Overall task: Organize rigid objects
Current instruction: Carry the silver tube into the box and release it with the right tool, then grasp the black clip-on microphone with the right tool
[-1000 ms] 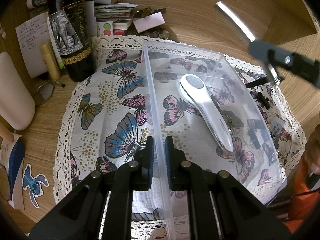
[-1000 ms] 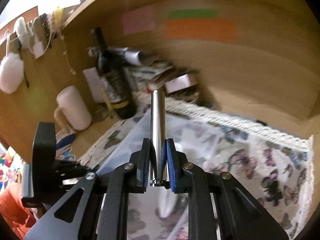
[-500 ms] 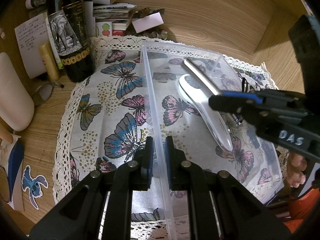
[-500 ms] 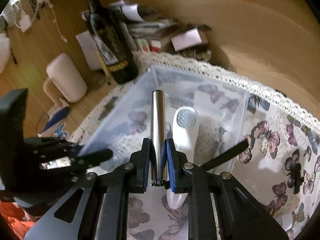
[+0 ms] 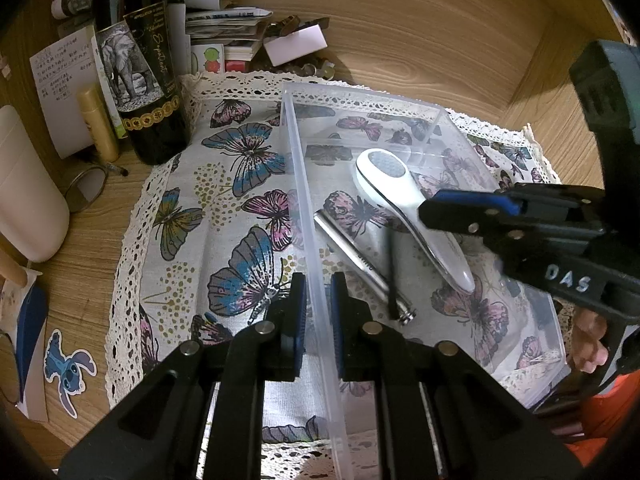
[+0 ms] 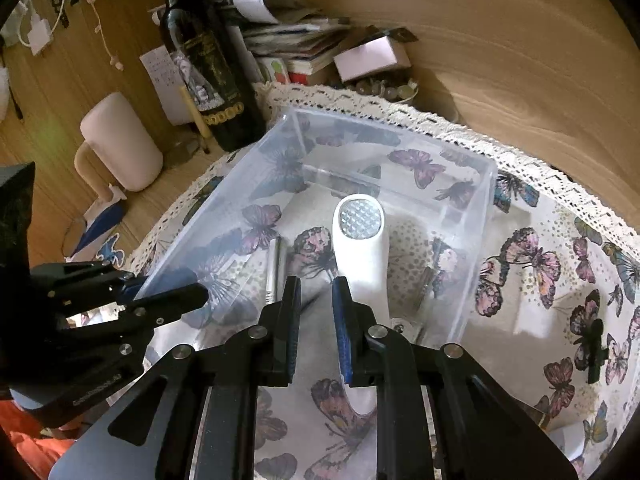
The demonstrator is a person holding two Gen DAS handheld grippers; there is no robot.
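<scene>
Fingers (image 5: 298, 320) of the left gripper (image 5: 316, 316) are pinched on the long side wall of the clear plastic bin (image 5: 298, 168), lower middle of its frame, steadying it on the butterfly cloth (image 5: 224, 216). The right gripper (image 6: 316, 320) hangs over the bin's near end; its blue pads (image 6: 294, 320) stand close together with nothing between them.

Done so far, judging by how things lie: 2 rigid items are inside the bin. The metal rod (image 5: 352, 256) lies flat on the floor just beside the pinched wall. The white handheld device (image 5: 400, 200) lies diagonally right of it, mesh head toward the far end.

Left: at least 1 small black clip-like piece (image 6: 596, 348) sits on the cloth outside the bin, right side of the right wrist frame; probably next. Whether the wine bottle (image 5: 140, 64) and paper clutter (image 5: 224, 28) at top left count, cannot tell.
</scene>
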